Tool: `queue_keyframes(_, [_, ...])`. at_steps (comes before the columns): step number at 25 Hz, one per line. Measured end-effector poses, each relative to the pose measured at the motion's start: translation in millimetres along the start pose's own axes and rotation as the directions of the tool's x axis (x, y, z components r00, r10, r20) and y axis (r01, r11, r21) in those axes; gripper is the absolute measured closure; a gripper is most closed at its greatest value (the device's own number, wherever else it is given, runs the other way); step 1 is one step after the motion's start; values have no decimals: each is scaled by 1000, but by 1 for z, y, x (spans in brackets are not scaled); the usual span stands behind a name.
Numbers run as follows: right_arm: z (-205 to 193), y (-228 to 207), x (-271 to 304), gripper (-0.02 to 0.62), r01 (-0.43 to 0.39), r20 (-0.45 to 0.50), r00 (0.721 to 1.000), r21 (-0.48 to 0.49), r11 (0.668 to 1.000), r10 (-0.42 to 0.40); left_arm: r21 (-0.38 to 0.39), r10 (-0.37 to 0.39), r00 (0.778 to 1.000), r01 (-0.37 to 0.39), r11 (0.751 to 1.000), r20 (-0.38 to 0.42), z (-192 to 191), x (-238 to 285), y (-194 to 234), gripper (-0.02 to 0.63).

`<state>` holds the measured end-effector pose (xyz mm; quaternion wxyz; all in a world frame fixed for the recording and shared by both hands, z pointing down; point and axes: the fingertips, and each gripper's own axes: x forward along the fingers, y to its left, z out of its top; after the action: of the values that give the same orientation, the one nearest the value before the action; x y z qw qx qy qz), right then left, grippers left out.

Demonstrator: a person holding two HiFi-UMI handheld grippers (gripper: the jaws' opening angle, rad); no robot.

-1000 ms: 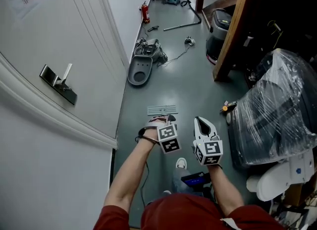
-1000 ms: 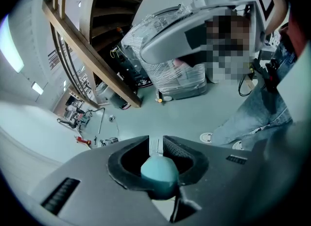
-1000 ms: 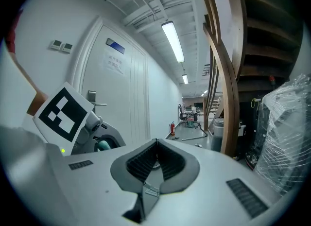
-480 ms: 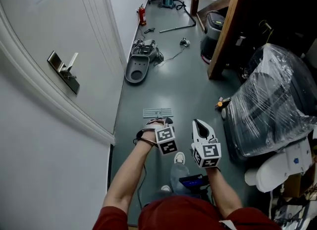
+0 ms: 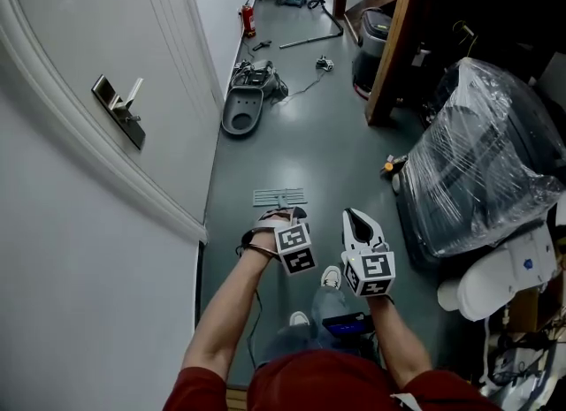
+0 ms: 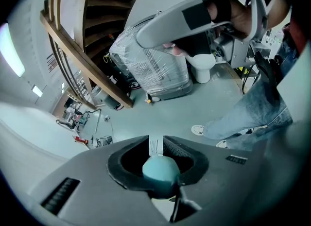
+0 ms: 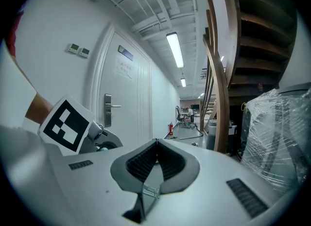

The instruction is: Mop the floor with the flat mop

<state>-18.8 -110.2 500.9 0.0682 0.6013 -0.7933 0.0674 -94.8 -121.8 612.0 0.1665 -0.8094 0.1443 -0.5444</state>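
The left gripper (image 6: 155, 148) is clenched on the teal top of the mop handle (image 6: 159, 169), probably to steer the mop head (image 5: 279, 197) lying flat on the floor (image 5: 327, 135) beside the door (image 5: 106, 38), while the right gripper (image 7: 156, 147), pinched shut on nothing, hangs spare farther from the door.

floor (image 5: 336, 153): dull grey-green
mop handle (image 6: 160, 169): pale teal
mop head (image 5: 279, 197): light grey, ribbed
door (image 5: 168, 73): white
fire extinguisher (image 5: 248, 20): red
shirt (image 5: 327, 383): dark red
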Motion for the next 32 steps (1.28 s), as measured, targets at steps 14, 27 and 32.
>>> queue_keyframes(14, [-9,-14,-93,577,-15,12,1000,6,1000,15,-32,-3,999,2,999,-34,37,-28,-80,506])
queue_keyframes(27, [-28,-39,-183,578,-28,26,999,39,999,27,-57,-4,997,0,998,-77,80,-50,-165,506])
queue_keyframes(32, [-42,-41,-219,578,-40,19,999,55,998,39,-59,-6,996,1,998,-89,90,-61,-206,506])
